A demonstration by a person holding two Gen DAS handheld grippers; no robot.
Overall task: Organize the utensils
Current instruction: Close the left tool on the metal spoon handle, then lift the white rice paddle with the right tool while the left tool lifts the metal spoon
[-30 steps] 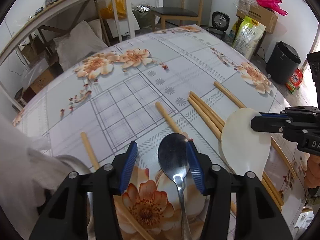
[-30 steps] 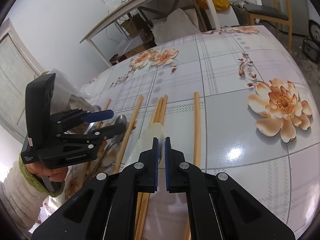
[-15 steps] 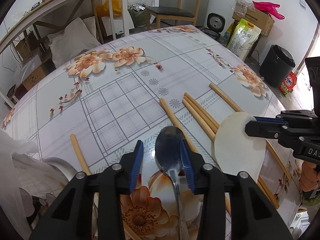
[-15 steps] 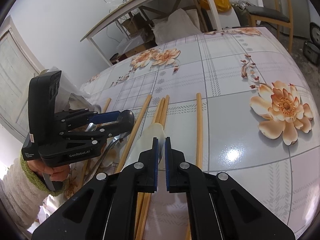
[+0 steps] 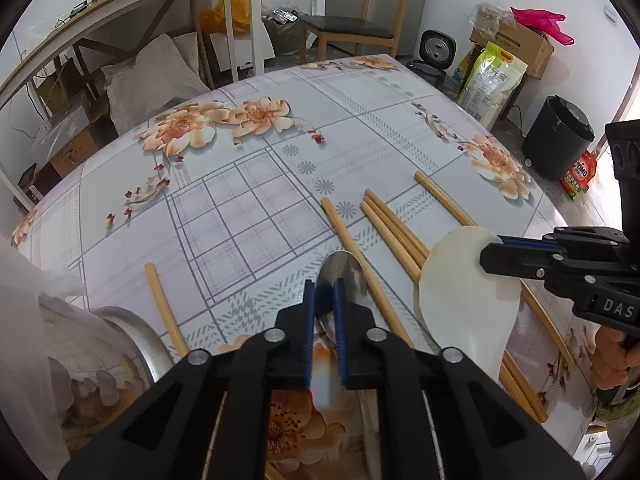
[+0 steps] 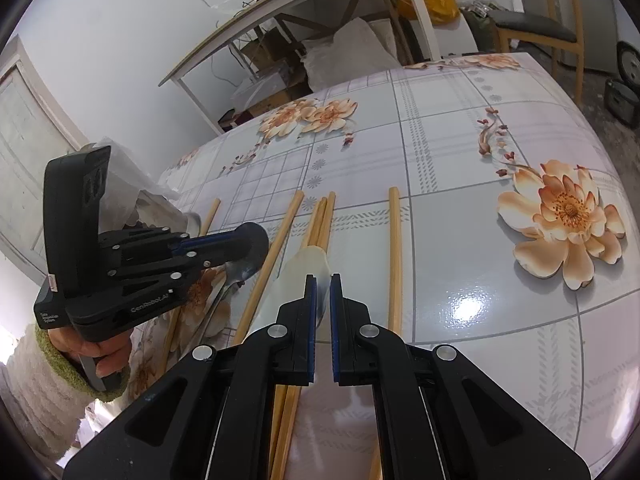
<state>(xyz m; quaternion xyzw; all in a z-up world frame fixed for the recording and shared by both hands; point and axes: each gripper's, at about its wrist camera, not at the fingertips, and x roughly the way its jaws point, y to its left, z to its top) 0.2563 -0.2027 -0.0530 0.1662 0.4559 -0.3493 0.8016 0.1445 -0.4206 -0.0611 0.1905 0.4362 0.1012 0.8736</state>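
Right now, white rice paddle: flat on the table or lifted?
Lifted and tilted. The right gripper is shut on the white rice paddle, whose blade hangs above the chopsticks; the right wrist view shows it edge-on between the pads.

Left gripper (image 5: 324, 300) fingers closing; right gripper (image 6: 323, 296) apparently clamped.

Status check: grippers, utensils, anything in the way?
Left gripper closing on metal spoon. Right gripper shut on white paddle. Chopsticks lie loose alongside.
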